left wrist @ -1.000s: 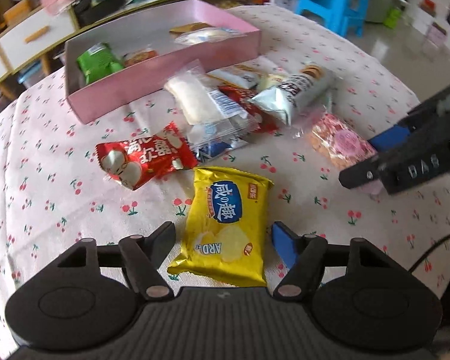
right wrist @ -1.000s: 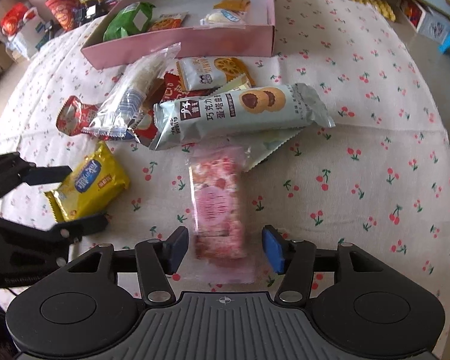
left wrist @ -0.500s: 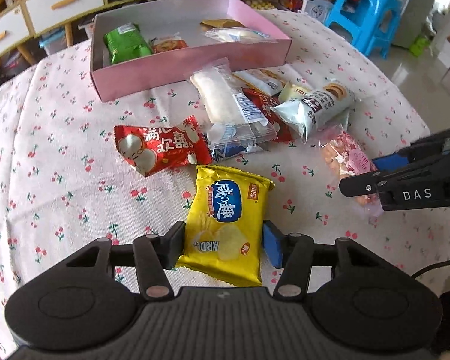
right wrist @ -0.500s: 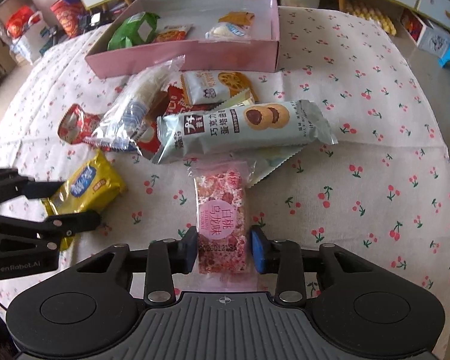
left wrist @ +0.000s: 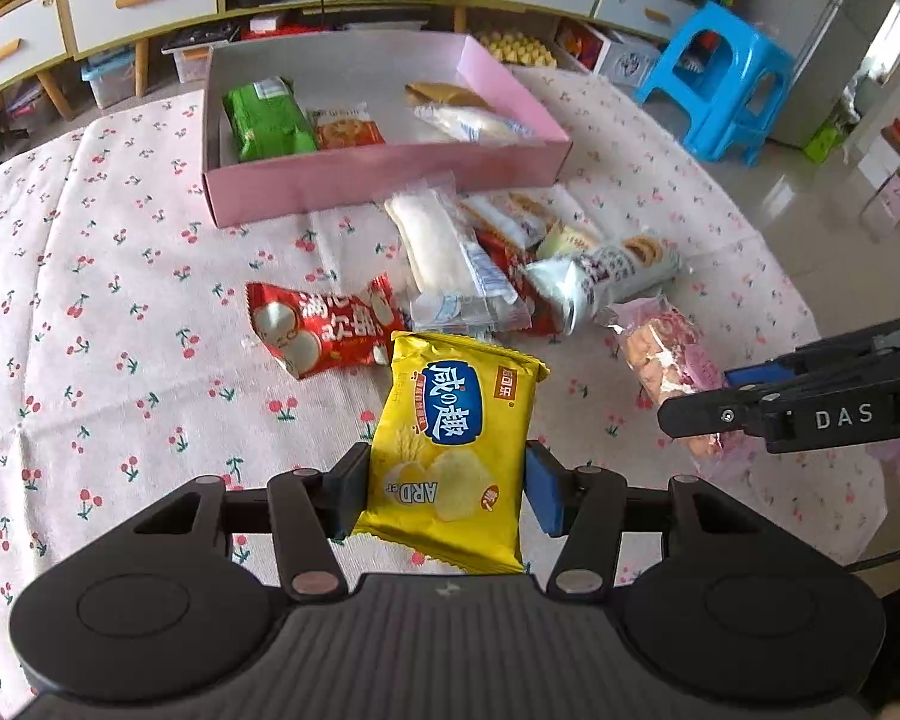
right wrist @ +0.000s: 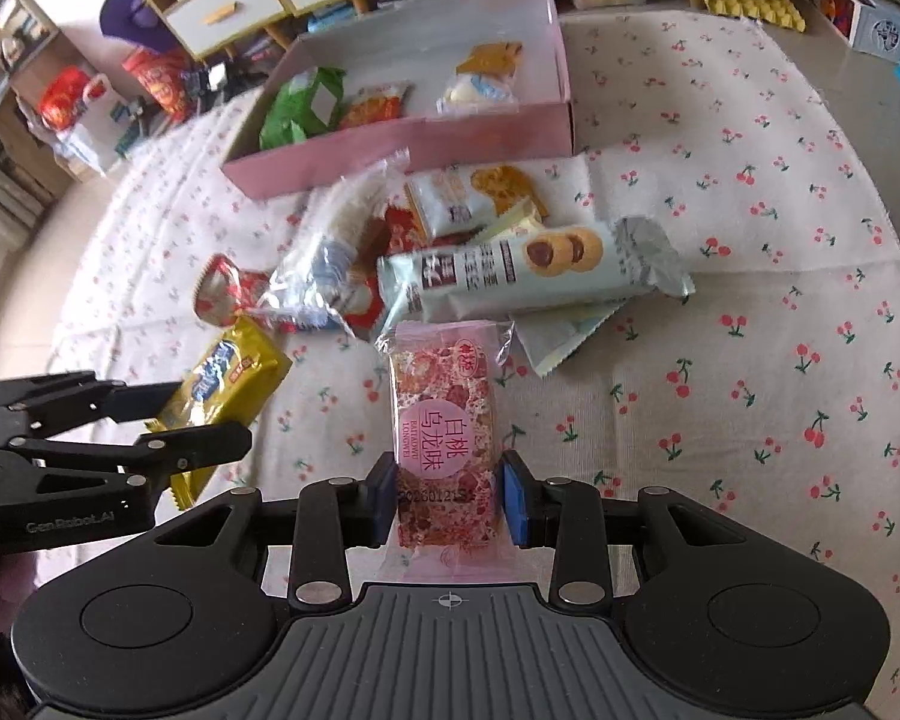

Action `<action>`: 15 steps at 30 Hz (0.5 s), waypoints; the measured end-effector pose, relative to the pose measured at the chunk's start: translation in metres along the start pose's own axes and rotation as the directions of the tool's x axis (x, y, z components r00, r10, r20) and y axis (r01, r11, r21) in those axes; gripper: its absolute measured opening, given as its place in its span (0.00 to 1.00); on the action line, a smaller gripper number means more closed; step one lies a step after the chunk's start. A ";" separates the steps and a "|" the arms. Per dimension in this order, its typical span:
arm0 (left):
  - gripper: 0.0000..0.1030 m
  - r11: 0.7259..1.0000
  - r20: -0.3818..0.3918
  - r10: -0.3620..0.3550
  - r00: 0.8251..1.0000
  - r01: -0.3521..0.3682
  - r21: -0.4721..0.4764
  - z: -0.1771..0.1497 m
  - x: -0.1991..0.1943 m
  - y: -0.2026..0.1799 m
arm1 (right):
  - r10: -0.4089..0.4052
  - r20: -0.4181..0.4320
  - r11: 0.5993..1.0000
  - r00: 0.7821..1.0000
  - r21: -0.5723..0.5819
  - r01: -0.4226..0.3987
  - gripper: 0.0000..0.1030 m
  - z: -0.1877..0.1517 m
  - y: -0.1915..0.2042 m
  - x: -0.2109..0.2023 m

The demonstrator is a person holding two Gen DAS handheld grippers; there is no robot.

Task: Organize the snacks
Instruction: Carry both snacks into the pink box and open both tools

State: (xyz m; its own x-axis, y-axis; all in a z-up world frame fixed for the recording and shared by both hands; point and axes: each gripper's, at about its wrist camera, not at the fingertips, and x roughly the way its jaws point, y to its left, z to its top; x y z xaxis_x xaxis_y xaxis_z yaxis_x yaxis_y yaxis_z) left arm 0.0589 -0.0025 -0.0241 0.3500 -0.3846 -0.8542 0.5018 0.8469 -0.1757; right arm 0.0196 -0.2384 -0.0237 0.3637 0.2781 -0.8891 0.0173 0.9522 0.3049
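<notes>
My left gripper (left wrist: pixel 447 489) is shut on a yellow chip packet (left wrist: pixel 453 438) and holds it above the cloth; the packet also shows in the right wrist view (right wrist: pixel 222 378). My right gripper (right wrist: pixel 450 495) is shut on a pink peach snack bar (right wrist: pixel 444 432), lifted off the table; it also shows in the left wrist view (left wrist: pixel 669 360). A pink box (left wrist: pixel 390 177) at the far side holds a green packet (left wrist: pixel 267 120) and a few other snacks. A pile of loose snacks (left wrist: pixel 480 264) lies in front of the box.
A red packet (left wrist: pixel 321 333) lies left of the pile. A long grey-green biscuit pack (right wrist: pixel 528 273) tops the pile. The table carries a cherry-print cloth (left wrist: pixel 90 330). A blue stool (left wrist: pixel 732 78) and drawers (left wrist: pixel 138 0) stand beyond the table.
Both grippers closed on their packets and lifted them off the cloth. Both views have risen and tilted toward the pink box.
</notes>
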 end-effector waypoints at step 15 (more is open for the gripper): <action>0.48 0.993 0.121 -0.006 0.993 0.021 -0.120 0.040 -0.014 0.010 | 0.019 0.148 0.993 0.989 0.109 -0.036 0.32 0.052 -0.008 -0.029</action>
State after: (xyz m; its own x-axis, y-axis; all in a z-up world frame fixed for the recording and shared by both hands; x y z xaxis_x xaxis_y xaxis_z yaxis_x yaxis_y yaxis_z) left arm 0.0910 -0.0036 0.0060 0.4396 -0.4314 -0.7878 0.4104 0.8767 -0.2511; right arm 0.0575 -0.2608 0.0169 0.4975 0.2746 -0.8229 0.1056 0.9223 0.3717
